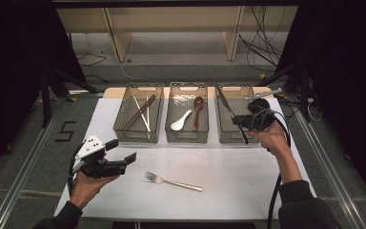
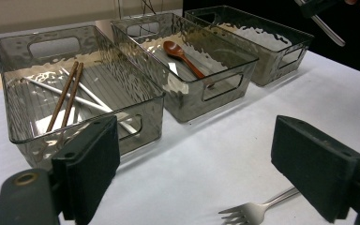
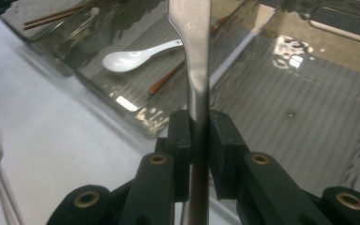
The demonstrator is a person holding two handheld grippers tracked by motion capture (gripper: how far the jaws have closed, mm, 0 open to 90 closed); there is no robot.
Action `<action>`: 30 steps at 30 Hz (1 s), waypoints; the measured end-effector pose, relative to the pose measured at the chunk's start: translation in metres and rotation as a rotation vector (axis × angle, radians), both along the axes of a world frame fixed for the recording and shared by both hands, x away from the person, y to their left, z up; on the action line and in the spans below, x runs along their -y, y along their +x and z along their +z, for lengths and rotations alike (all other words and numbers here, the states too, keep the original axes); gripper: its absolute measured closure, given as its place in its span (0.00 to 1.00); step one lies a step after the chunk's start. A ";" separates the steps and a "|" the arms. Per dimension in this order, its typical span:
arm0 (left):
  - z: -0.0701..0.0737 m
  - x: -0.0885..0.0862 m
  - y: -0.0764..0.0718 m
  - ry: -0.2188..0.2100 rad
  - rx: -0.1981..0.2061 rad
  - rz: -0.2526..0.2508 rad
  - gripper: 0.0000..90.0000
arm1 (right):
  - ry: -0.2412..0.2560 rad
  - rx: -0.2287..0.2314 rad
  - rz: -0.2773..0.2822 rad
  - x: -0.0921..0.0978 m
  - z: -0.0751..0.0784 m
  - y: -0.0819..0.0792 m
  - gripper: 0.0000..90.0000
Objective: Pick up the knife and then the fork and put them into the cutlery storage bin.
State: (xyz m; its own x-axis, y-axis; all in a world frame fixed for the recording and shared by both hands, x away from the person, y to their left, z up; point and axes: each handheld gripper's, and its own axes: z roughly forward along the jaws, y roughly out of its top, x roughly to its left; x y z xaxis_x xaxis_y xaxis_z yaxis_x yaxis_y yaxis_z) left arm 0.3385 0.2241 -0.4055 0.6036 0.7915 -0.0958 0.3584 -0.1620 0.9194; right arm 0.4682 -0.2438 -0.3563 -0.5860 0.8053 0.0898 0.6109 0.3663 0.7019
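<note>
The white counter (image 1: 248, 171) carries three smoky clear bins in a row; the left bin (image 1: 138, 113) holds chopsticks (image 1: 140, 111), the middle bin (image 1: 187, 113) a white spoon (image 1: 180, 120) and a brown spoon (image 1: 198, 110); over the right bin (image 1: 232, 114) the right gripper (image 1: 242, 120) pinches a metal knife (image 3: 193, 56); the left gripper (image 1: 124, 151) hangs wide apart near a fork (image 1: 172, 182) lying on the counter.

grey floor (image 1: 24, 138), taped 5 (image 1: 66, 131); wooden shelving (image 1: 171, 28) behind; loose cables (image 1: 262, 43); dark surroundings.
</note>
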 end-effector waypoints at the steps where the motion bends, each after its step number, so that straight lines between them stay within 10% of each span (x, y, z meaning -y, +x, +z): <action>1: 0.000 0.000 0.000 0.000 0.000 0.000 0.17 | -0.002 0.000 -0.009 0.001 0.001 0.003 0.90; 30: 0.000 0.000 0.000 -0.007 -0.001 -0.005 0.17 | -0.053 -0.091 -0.229 0.007 -0.010 0.070 0.90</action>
